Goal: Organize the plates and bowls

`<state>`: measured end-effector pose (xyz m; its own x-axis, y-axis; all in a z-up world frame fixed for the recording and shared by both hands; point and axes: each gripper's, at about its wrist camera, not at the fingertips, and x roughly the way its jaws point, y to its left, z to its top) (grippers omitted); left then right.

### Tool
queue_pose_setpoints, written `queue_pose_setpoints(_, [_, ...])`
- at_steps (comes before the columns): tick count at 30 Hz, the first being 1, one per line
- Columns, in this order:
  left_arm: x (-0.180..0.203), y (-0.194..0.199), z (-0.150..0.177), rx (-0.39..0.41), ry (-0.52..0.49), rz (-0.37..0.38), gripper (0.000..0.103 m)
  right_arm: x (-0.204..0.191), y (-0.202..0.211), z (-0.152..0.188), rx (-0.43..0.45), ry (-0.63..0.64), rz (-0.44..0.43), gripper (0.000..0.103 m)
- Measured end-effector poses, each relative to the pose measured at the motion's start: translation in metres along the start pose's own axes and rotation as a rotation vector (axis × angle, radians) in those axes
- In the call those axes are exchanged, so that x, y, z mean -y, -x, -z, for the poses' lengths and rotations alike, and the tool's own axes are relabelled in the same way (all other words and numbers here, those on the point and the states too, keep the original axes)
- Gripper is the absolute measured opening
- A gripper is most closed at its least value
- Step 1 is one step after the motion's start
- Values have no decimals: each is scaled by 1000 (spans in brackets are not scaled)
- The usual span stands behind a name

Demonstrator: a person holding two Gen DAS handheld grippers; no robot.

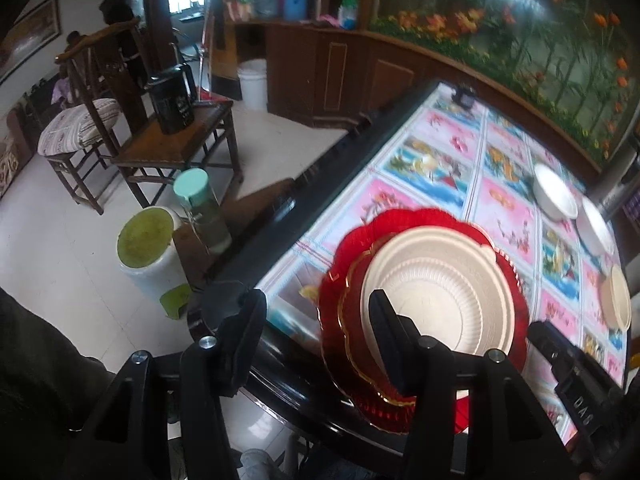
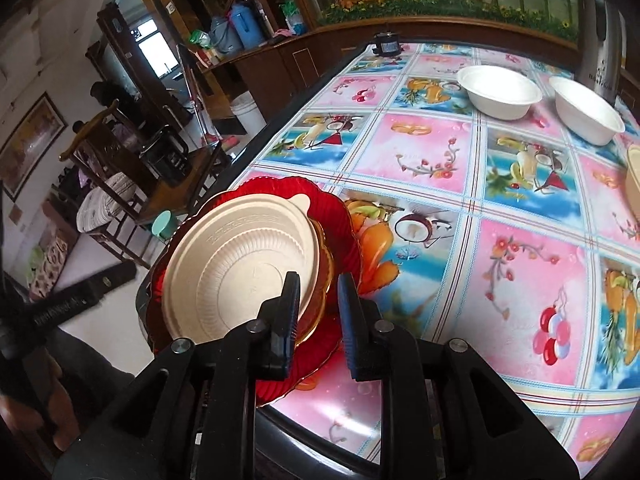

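Note:
A stack sits at the table's near left corner: a beige ridged plate [image 1: 440, 300] [image 2: 240, 264] on a small gold-rimmed red plate [image 1: 356, 320] [image 2: 324, 276], on a large red scalloped plate [image 1: 404, 224] [image 2: 288, 192]. My left gripper [image 1: 316, 320] is open, with one finger over the beige plate's near rim and the other off the table edge. My right gripper [image 2: 320, 312] stands slightly open at the stack's right rim, its blue pads clear of the plates. Two white bowls [image 2: 498, 92] [image 2: 588, 112] and a beige bowl [image 2: 634, 176] stand at the far right.
A colourful patterned cloth [image 2: 520, 280] covers the black-edged table. A small black object [image 2: 386, 46] and a silver flask [image 2: 600, 40] stand at the back. Beside the table on the floor are a mint-capped bottle [image 1: 200, 208], a green-topped stool [image 1: 146, 240] and wooden chairs [image 1: 176, 148].

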<state>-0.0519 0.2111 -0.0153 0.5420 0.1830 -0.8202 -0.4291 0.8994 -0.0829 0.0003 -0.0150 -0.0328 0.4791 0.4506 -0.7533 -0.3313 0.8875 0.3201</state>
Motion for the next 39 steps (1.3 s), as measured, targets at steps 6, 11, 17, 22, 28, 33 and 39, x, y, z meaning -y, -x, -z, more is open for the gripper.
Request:
queue_pose_setpoints(6, [23,19,-3,58,-25,43,54,19,30,-6,125,-36,-22,19])
queue_pose_setpoints(11, [79,33,3,82,-140,122,61,58,57,-8,216,-94,47,19])
queue_pose_setpoints(17, [170,27,23,1,-330,254,65,129,79,-2,233,-223,120,19])
queue_pose_setpoints(22, [237,6,37,-118,-418,344,65,195,102,6,242,-360,137,19])
queue_pose_setpoints(28, [281,-19,26,-176,-395,326,65,245,125,-3,297,-438,148,19])
queue_pose_setpoints(33, [301,-33,22,-180,-392,300,65,262,127,-13,318,-451,119,19])
queue_pose_setpoints(39, [321,-55,16,-226,-386,288,65,284,121,-20,332,-471,73,20])
